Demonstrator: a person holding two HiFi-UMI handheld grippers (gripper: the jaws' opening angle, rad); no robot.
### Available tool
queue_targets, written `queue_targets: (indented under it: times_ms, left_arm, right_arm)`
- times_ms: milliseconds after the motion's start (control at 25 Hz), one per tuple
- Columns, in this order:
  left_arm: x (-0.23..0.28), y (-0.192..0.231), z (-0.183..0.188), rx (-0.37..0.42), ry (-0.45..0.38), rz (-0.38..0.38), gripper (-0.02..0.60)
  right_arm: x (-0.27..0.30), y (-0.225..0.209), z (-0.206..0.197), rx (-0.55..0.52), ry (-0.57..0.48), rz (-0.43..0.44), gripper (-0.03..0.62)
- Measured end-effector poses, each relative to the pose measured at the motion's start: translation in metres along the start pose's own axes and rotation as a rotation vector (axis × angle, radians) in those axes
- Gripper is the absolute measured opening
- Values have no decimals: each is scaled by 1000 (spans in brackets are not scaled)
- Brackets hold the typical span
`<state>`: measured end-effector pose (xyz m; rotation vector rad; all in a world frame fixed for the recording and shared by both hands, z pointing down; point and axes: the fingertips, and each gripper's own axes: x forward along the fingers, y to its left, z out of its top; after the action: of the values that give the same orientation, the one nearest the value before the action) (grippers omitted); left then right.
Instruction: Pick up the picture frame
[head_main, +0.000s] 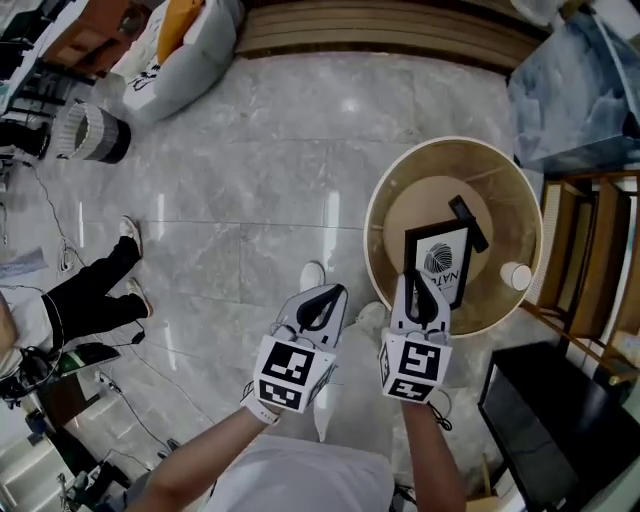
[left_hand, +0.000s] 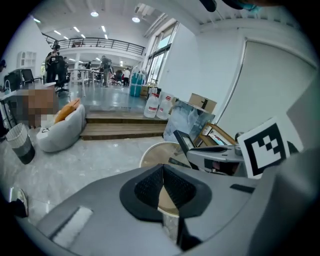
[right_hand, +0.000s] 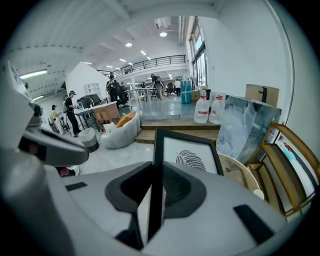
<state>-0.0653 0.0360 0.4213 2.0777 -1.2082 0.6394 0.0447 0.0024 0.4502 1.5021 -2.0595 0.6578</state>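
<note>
Got right gripper (right_hand: 155, 186) clamped on one side rail of the picture frame (right_hand: 189, 159), edge-on between the pads; narrow, off-centre bite. Holding it upright over the round table (head_main: 378, 215), apparently clear of the top. Hold clamp firm, raise straight, avoid wrist roll: likely to swing from that one rail. Steer clear of the black bar (head_main: 468, 222) and white cup (head_main: 516, 276) on the table. Got left gripper (left_hand: 164, 186) closed, empty, just beside; use to steady the free edge if needed.
</note>
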Motion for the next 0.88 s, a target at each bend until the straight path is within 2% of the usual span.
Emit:
queue_targets:
  times_ms: [320,520,880]
  left_arm:
    - [-56,-43,86,44,-137,-4,5]
    - [-88,-79,125,136,-203,-61,5]
    - [-125,-130,151,223,-278,-136,6]
  right_arm:
    - [-90,-16,108,-18,-199,1,58]
    - [-150,-22,165,-25,-335,7,58]
    - [-237,-13,229,-30,-499,63,58]
